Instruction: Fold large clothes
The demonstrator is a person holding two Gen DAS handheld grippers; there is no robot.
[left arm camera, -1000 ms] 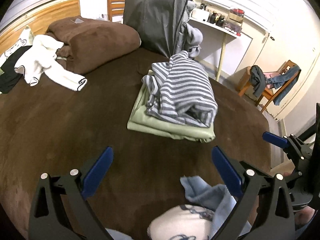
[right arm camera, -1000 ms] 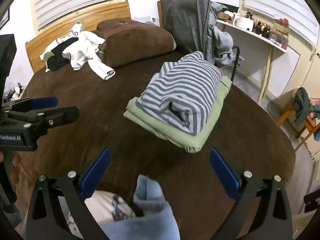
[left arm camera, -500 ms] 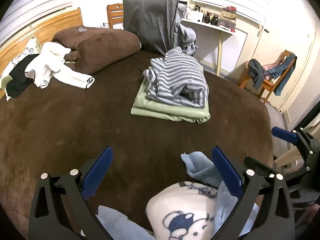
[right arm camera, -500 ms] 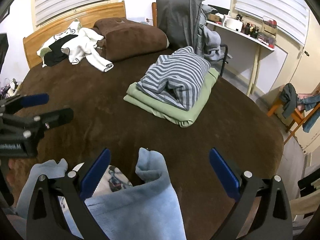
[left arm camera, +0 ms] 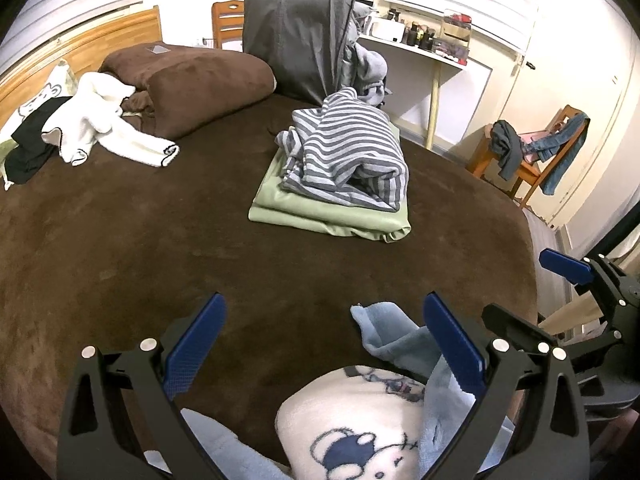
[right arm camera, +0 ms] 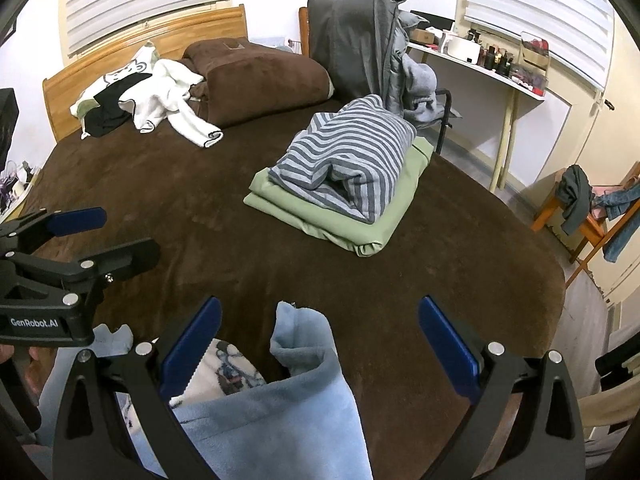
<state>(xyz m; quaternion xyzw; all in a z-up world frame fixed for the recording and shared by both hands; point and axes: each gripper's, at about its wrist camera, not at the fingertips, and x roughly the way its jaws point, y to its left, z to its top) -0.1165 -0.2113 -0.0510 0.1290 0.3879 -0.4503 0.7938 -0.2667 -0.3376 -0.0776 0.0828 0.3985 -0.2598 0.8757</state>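
A light blue fleece garment (left arm camera: 400, 340) with a white cartoon-bear panel (left arm camera: 360, 432) lies crumpled at the near edge of the brown bed (left arm camera: 120, 248). My left gripper (left arm camera: 324, 344) hovers open over it, the cloth low between and under its fingers. My right gripper (right arm camera: 320, 344) is also open, with a blue fold (right arm camera: 304, 344) of the same garment (right arm camera: 280, 420) standing up between its fingers. Each gripper shows in the other's view: the right gripper (left arm camera: 532, 292) at the right, the left gripper (right arm camera: 112, 236) at the left. Neither is closed on the cloth.
A folded striped top (left arm camera: 348, 160) rests on a folded green garment (left arm camera: 328, 216) mid-bed. White clothes (left arm camera: 108, 136) and a brown duvet (left arm camera: 192, 88) lie by the headboard. A grey-draped chair (right arm camera: 352, 48), a shelf desk (right arm camera: 480, 68) and a wooden chair with clothes (right arm camera: 592, 208) stand beyond the bed.
Both grippers have drawn back toward the near edge of the bed, so the folded stack looks farther off. More of the blue garment and its bear panel has come into view beneath them.
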